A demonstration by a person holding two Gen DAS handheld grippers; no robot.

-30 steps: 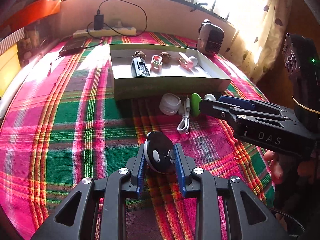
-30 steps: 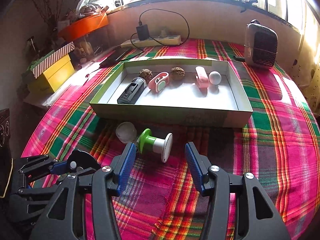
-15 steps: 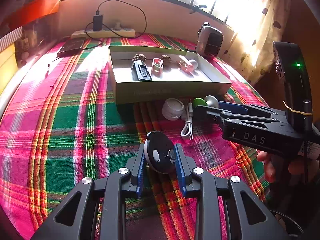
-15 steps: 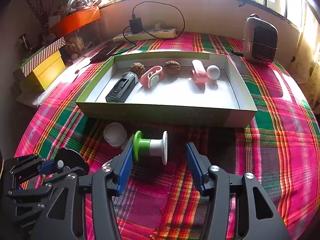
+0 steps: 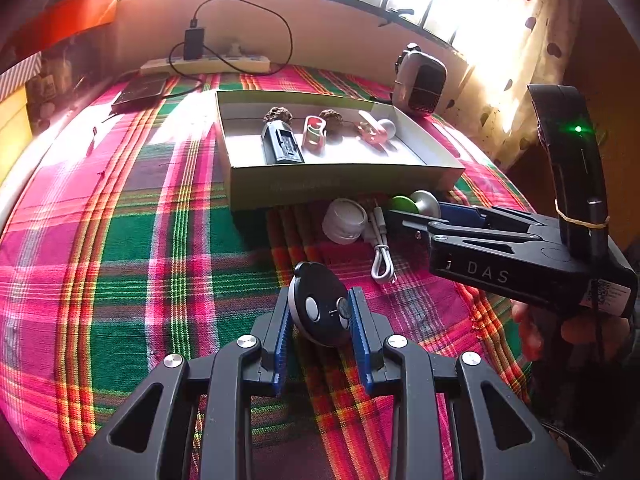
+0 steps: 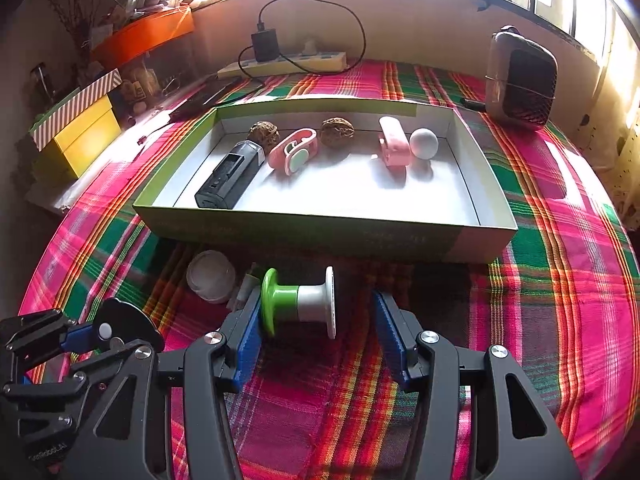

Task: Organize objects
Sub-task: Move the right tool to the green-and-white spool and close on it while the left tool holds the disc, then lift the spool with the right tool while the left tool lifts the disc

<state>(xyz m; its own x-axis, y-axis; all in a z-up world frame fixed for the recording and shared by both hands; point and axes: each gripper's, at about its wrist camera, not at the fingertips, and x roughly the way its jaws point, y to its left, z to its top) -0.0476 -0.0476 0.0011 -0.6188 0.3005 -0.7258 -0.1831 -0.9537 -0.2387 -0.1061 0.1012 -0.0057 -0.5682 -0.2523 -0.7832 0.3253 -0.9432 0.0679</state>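
right gripper [image 6: 316, 330] spread, straddling green-and-white plastic spool [image 6: 298, 303] | spool axis crosswise, green flange at left pad | left gripper [image 5: 320, 320] pinching round black remote [image 5: 318, 308]

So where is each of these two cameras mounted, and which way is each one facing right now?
Left wrist: sits on the left gripper, angled down over the plaid cloth toward the tray; its fingers clamp a black disc; the right gripper and a hand show at right.
Right wrist: sits on the right gripper, facing the tray; open fingers flank a green-and-white spool; the left gripper shows lower left.
Shared: tray, spool, white jar, power strip.
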